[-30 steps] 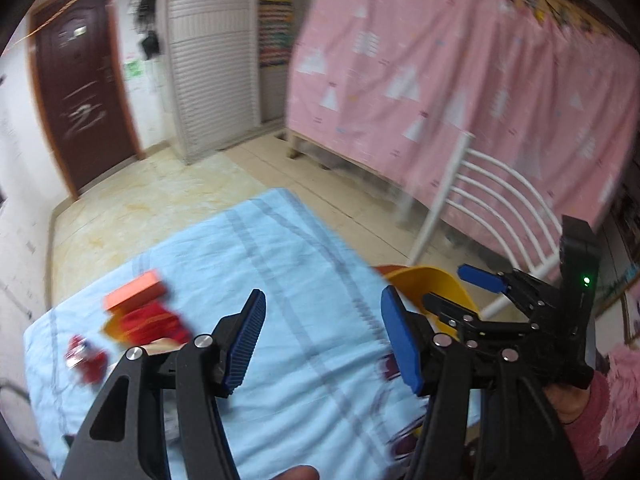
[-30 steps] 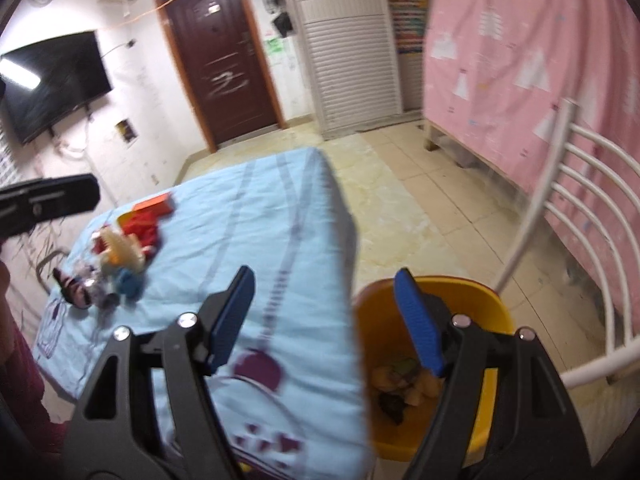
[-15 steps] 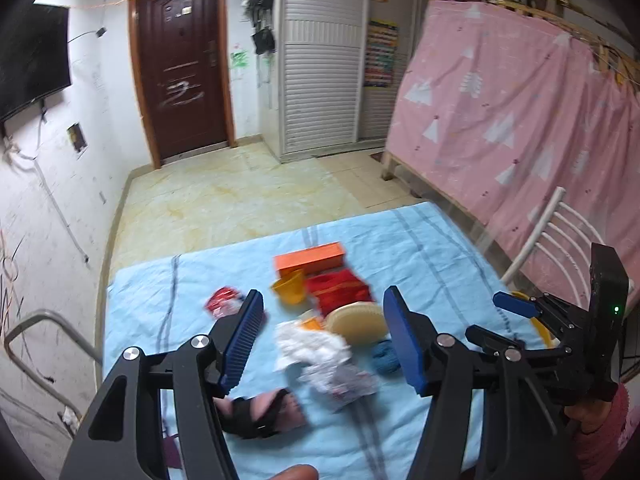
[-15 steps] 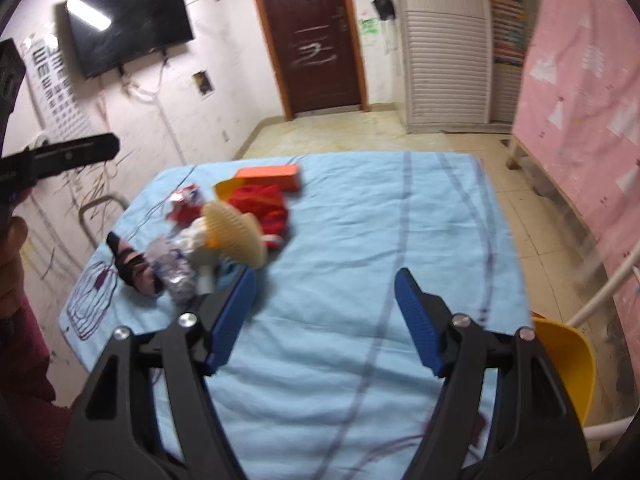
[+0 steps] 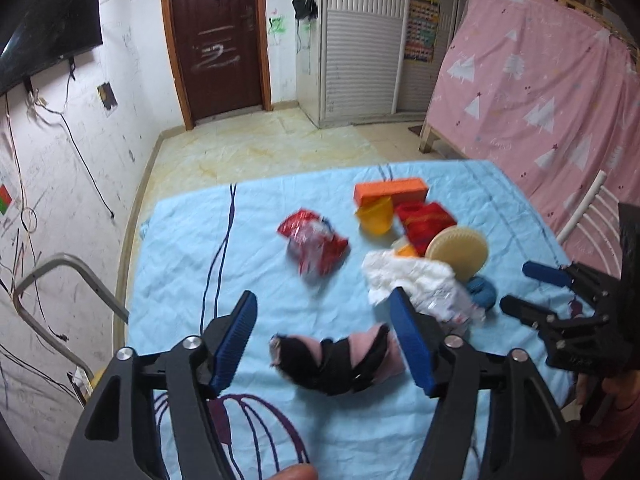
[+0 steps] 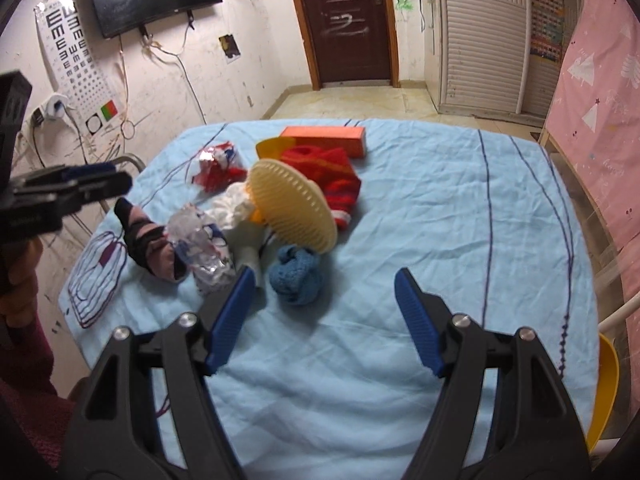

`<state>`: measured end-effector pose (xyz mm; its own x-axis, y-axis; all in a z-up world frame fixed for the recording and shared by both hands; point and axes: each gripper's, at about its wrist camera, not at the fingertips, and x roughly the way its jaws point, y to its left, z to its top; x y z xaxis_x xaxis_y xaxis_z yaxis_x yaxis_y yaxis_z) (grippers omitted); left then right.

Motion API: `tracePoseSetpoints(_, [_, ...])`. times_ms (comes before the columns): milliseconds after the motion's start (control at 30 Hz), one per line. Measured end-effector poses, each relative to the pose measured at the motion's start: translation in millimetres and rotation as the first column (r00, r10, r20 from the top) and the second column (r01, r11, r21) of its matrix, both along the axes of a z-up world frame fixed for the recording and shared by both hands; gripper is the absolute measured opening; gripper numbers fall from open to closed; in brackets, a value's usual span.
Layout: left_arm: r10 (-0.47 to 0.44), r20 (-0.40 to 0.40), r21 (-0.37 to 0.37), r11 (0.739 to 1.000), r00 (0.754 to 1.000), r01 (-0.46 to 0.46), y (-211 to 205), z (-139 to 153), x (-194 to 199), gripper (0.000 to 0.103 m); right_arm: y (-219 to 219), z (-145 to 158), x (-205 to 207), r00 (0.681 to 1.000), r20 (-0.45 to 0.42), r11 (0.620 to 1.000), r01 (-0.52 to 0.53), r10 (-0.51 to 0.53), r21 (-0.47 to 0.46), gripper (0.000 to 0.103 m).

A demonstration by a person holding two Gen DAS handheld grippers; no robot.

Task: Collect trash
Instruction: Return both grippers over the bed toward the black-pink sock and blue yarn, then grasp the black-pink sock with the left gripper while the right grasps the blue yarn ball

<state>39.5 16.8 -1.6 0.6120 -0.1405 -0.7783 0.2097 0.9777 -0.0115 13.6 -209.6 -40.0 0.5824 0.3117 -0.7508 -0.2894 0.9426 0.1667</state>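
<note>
A heap of rubbish lies on the light-blue cloth table (image 5: pixel 188 264): an orange box (image 5: pixel 390 190), a yellow cup (image 5: pixel 376 218), red cloth (image 5: pixel 424 220), a red snack wrapper (image 5: pixel 316 244), white crumpled tissue (image 5: pixel 408 280), a cream ribbed disc (image 6: pixel 292 208), a blue knitted ball (image 6: pixel 296 276) and a crushed plastic bottle (image 6: pixel 200 240). A pink-and-black sock (image 5: pixel 336 360) lies nearest to me. My left gripper (image 5: pixel 322 320) hovers over the sock with its jaws opening; the pads are clear of it. My right gripper (image 6: pixel 324 288) is open and empty, just behind the blue ball.
A yellow bin (image 6: pixel 604 392) stands off the table's right edge, beside a white chair back (image 5: pixel 588 212). A grey metal rail (image 5: pixel 60 272) stands at the table's left. A pink curtain (image 5: pixel 540 80) hangs on the right, with tiled floor and a brown door (image 5: pixel 218 40) beyond.
Both views have swung left, from the yellow bin at the table's right edge to the rubbish heap. The left jaws stand wider apart, and the sock now lies under them.
</note>
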Motion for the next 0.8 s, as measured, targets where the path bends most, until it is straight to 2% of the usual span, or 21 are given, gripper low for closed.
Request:
tracePoseSetpoints(233, [-0.059, -0.040, -0.001, 0.998, 0.997, 0.059, -1.2, -28.4, -4.5, 0.077, 10.2, -8.1, 6.2, 1.000, -0.026, 1.000, -0.010, 0.009, -0.018, 0.070])
tracePoseSetpoints(500, [-0.095, -0.083, -0.017, 0.995, 0.992, 0.094, -12.2, -52.6, 4.3, 0.078, 16.1, -16.7, 15.2, 0.999, -0.054, 0.999, -0.004, 0.001, -0.041, 0.070])
tracePoseSetpoints(567, [-0.096, -0.082, -0.030, 0.995, 0.992, 0.094, -13.4, -56.7, 6.4, 0.073, 16.8, -18.8, 17.3, 0.998, -0.058, 0.999, -0.002, -0.001, -0.047, 0.070])
tracePoseSetpoints(633, [-0.084, -0.064, -0.030, 0.996, 0.994, 0.082, -13.7, -58.4, 6.2, 0.061, 16.7, -20.0, 19.3, 0.998, -0.061, 0.999, 0.002, -0.005, -0.050, 0.070])
tracePoseSetpoints(733, [-0.071, -0.034, -0.025, 0.997, 0.997, 0.070, -14.8, -56.7, 4.5, 0.050, 17.5, -21.6, 21.8, 0.998, -0.067, 0.999, 0.000, -0.003, -0.043, 0.070])
tracePoseSetpoints(800, [-0.065, -0.025, -0.017, 0.998, 0.998, 0.064, -16.3, -55.9, 3.7, 0.047, 19.1, -22.6, 23.3, 0.998, -0.065, 0.999, -0.002, -0.001, -0.044, 0.070])
